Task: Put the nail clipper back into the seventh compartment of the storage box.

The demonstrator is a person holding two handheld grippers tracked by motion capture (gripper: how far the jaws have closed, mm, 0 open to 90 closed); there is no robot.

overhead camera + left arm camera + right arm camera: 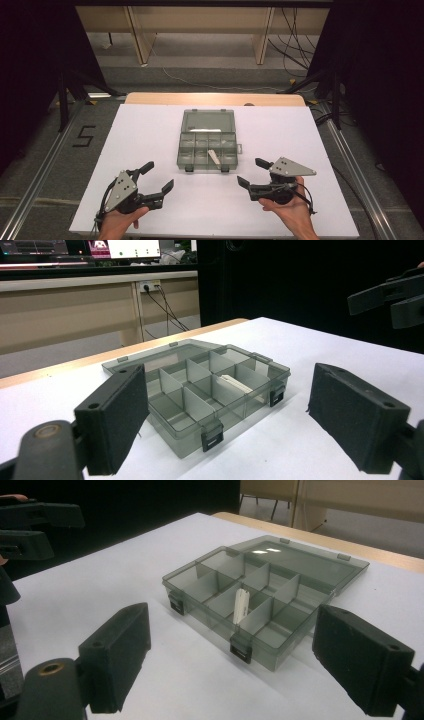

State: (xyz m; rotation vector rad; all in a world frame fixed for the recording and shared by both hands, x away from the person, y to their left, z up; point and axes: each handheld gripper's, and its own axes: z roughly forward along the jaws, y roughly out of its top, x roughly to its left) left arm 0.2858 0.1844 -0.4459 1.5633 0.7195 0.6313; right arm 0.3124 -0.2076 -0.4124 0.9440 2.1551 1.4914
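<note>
A smoky grey clear organizer box (182, 150) lies in the middle of the white table top, its lid (208, 121) folded flat behind it. One small white piece (215, 158) lies in a front compartment; the other compartments look empty. My left gripper (158, 176) is open, down and to the left of the box, with nothing between its jaws. My right gripper (251, 172) is open too, just right of the box's front corner. The left gripper view has the box (172, 432) and white piece (236, 383) between open jaws, as does the right gripper view, box (207, 614) and piece (241, 605).
The white sheet (150, 135) covers a wooden table whose far edge (215, 98) shows. Metal rails run along both sides, and a black "5" (84, 136) marks the floor at left. Cables and wooden desk legs (140, 40) lie beyond.
</note>
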